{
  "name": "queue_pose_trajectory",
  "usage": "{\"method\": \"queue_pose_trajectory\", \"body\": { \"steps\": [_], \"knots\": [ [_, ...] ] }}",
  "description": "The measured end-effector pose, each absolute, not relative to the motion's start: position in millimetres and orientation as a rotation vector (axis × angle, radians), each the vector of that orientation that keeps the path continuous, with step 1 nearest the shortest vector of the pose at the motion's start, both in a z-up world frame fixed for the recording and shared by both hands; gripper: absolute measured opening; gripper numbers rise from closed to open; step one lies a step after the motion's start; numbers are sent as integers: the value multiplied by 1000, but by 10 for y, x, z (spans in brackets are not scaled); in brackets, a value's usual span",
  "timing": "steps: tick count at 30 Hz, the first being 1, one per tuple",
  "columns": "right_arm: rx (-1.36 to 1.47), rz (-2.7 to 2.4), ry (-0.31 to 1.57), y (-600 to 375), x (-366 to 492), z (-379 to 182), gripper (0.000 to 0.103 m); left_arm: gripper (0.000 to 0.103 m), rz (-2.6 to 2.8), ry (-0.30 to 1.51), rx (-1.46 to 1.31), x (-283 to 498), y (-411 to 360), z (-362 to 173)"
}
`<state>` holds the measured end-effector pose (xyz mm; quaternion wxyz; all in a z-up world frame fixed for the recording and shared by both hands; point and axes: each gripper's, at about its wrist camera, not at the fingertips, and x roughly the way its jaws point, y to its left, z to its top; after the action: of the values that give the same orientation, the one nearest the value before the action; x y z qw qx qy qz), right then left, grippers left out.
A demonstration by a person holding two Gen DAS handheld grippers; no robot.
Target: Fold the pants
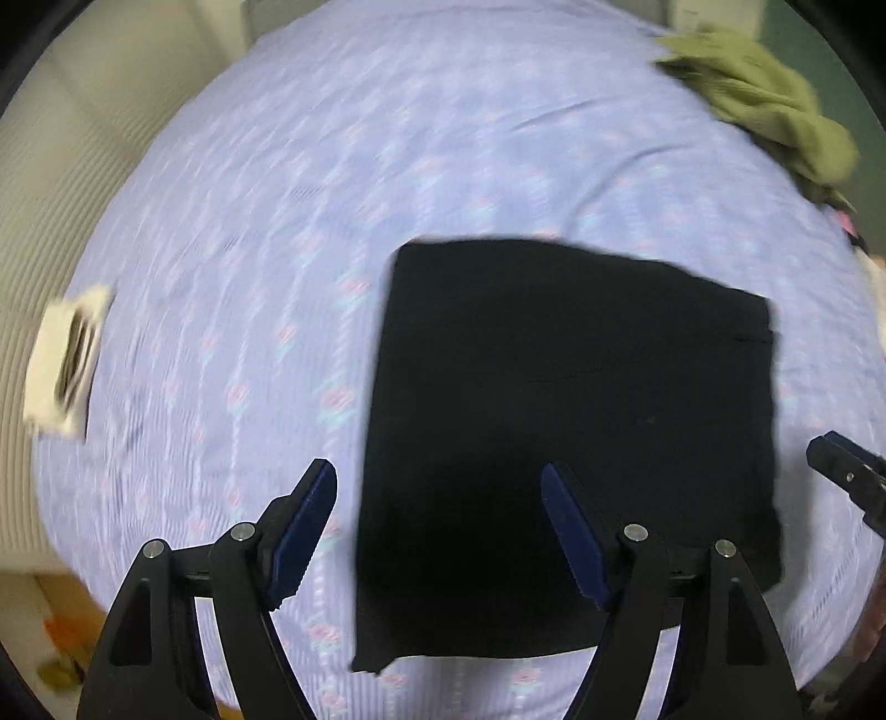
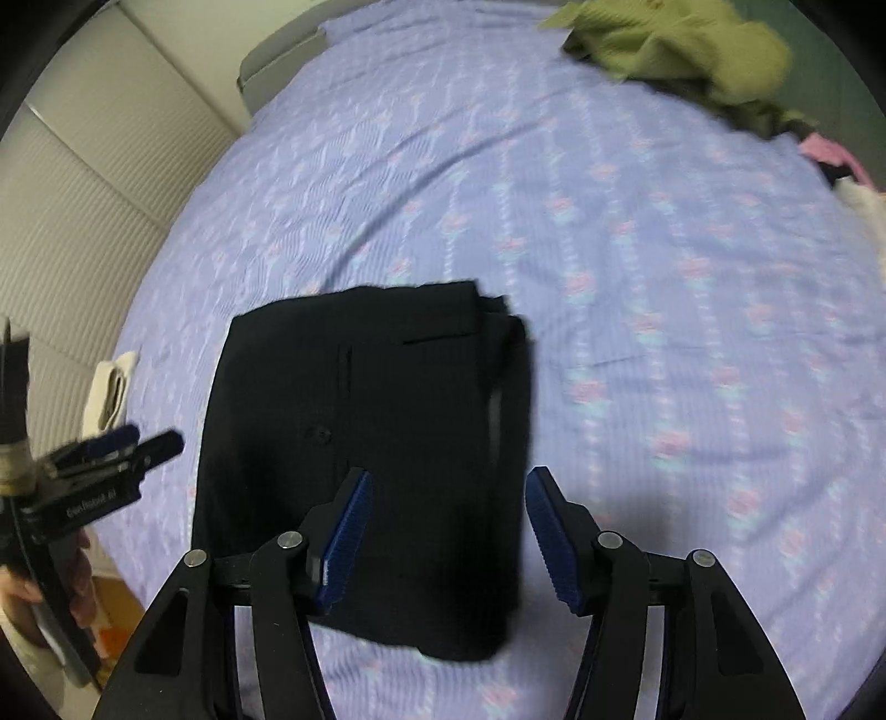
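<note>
The black pants [image 1: 570, 432] lie folded into a flat rectangle on the lilac patterned bedsheet [image 1: 332, 194]; in the right wrist view the pants [image 2: 365, 454] show a back pocket and a button. My left gripper [image 1: 440, 487] is open and empty, hovering above the pants' near left edge. My right gripper [image 2: 446, 493] is open and empty, above the pants' near right edge. The left gripper also shows at the left of the right wrist view [image 2: 133, 443], and the right gripper's tip at the right edge of the left wrist view [image 1: 841, 465].
A green garment heap [image 1: 764, 105] lies at the far right of the bed, also in the right wrist view [image 2: 681, 44], with pink and white clothes [image 2: 853, 171] beside it. A small white folded item [image 1: 63, 360] lies at the bed's left edge. A ribbed beige wall [image 2: 83, 183] runs along the left.
</note>
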<state>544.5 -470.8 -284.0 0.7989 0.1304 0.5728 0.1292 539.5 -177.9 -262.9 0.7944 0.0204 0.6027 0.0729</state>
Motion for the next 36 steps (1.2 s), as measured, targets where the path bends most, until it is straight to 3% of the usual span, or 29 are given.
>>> {"method": "queue_pose_trajectory", "body": {
  "steps": [7,8,9,12,16,22,23,24,28,36],
  "knots": [
    [322,251,1343,-4586,5809,-3316,52,76,161,1359,18,5456,-1681,-2892],
    [319,243,1368,-4577,5833,-3375,50,76,150,1367,15,5466,-1705,-2922],
    [322,240,1384,-4577,5844,-3405,39,76,143,1370,12,5473,-1715,-2939],
    [338,231,1381,-4590,5794,-3313,31,76,125,1372,4,5491,-1776,-2946],
    [389,327,1301,-4617,5706,-3051,29,76,105,1366,-5,5570,-1800,-2927],
    [427,340,1355,-4606,5852,-3245,29,76,106,1355,5,5651,-1818,-2916],
    [437,317,1370,-4613,5860,-3289,25,76,109,1357,7,5655,-1811,-2924],
    [434,281,1375,-4645,5837,-3287,5,76,117,1359,13,5654,-1800,-2928],
    [396,241,1240,-4730,5728,-2932,5,76,134,1364,10,5621,-1731,-2950],
    [248,122,1313,-4716,5780,-3259,7,76,145,1400,40,5570,-1704,-3040]
  ]
}}
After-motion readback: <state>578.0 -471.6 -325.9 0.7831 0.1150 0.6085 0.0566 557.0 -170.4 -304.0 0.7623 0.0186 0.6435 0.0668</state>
